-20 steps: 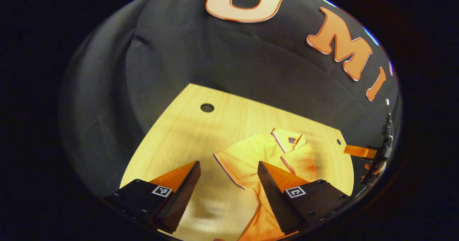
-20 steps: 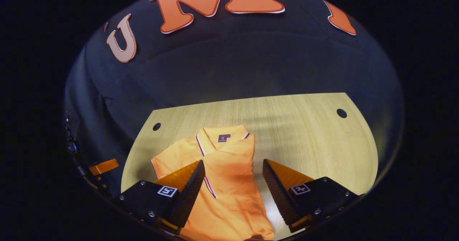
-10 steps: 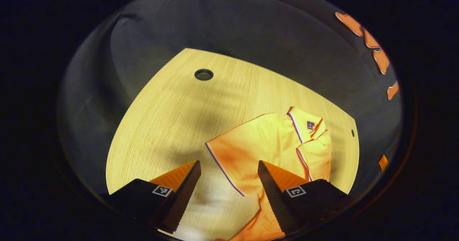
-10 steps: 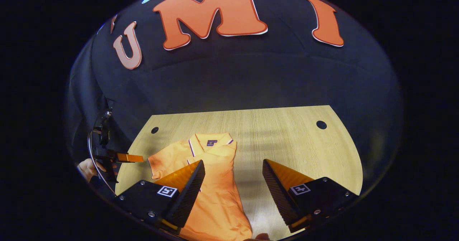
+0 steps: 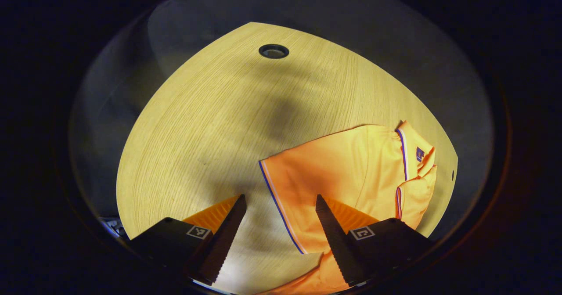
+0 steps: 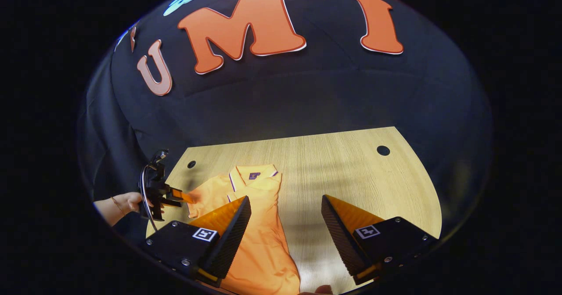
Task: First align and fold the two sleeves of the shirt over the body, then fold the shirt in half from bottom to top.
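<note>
- Since a second ago, the left gripper (image 5: 280, 202) has dropped closer to the table (image 5: 210, 124), so the wooden top now takes up far more of the left gripper view and the booth wall has slid almost out of it.
- Over the same second, the right gripper (image 6: 285, 203) has pulled back from the orange shirt (image 6: 259, 238), which now looks smaller in the right gripper view.
- The left gripper's jaws stand spread apart with nothing between them but table and the hem of the left sleeve (image 5: 325, 185); it grips nothing.
- That sleeve lies flat and spread out on the table, its edge trimmed with a thin blue and white stripe that runs between the two fingers.
- The right gripper's jaws are also spread wide and hold nothing; it hovers above the shirt's lower body and the bare wood beside it.
- The shirt lies face up on the light wooden table, collar (image 6: 253, 175) toward the booth wall, body running back toward the camera.
- The right sleeve is already folded over the chest.
- A small dark label (image 6: 252, 176) sits inside the collar; its writing is too small to read.
- In the right gripper view, the left gripper appears far off at the left edge, held in a person's hand (image 6: 130, 202) with a thin bracelet at the wrist, its tips just beside the left sleeve.
- Each gripper carries small square black-and-white markers (image 6: 203, 234) on its finger bases.
- Round holes (image 6: 383, 150) pierce the table near its far corners.
</note>
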{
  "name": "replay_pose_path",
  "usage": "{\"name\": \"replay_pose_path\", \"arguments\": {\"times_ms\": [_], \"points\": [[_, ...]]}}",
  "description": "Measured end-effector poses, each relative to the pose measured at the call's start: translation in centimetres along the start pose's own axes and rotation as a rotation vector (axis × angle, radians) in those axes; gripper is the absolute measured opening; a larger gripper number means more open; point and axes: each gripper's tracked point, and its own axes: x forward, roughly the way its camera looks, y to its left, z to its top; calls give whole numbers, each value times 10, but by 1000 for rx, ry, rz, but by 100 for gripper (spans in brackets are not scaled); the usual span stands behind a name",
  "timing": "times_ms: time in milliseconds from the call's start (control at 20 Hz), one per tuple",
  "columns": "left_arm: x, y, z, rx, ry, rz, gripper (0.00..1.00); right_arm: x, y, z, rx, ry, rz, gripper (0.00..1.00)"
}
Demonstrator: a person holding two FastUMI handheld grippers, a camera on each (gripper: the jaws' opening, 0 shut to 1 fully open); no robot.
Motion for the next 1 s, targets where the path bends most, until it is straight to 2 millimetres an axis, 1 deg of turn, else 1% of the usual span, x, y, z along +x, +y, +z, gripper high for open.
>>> {"name": "replay_pose_path", "arguments": {"times_ms": [50,100,150,200,250,300,350,400,450,550,600,650,700,800,900,1000], "points": [[0,-1,1,20,2,0,97,1,-1,-1,4,3,0,98],[1,0,-5,45,18,18,97,-1,-3,-2,11,7,3,98],[2,1,-5,85,13,37,97,0,-3,-3,18,6,8,98],[4,5,-8,125,23,79,94,-1,-2,-3,23,3,14,98],[1,1,-4,146,1,81,93,-1,-2,-4,24,2,18,98],[3,-2,-6,140,16,81,87,-2,-3,-4,25,2,21,98],[2,-4,-5,134,8,81,83,-4,-3,-4,26,1,23,98],[3,-6,-7,142,1,73,75,-5,-5,-4,32,0,22,98],[5,-9,-2,148,-25,57,56,-5,-7,-3,38,-3,24,98],[6,-13,-2,118,-31,44,18,-8,-10,-3,47,-8,28,98],[4,-12,-3,118,-33,43,13,-9,-12,-4,47,-10,24,98],[2,-11,-1,129,-32,40,5,-9,-15,-3,46,-13,19,98],[-2,-14,0,140,-43,35,4,-10,-16,-5,45,-16,18,98],[-17,-17,13,180,-102,45,4,-10,-16,-6,48,-15,23,98],[-35,-30,15,264,-120,47,4,-11,-17,-7,46,-17,29,98],[-54,-50,21,334,-159,32,4,-12,-15,-9,36,-16,36,98]]}}
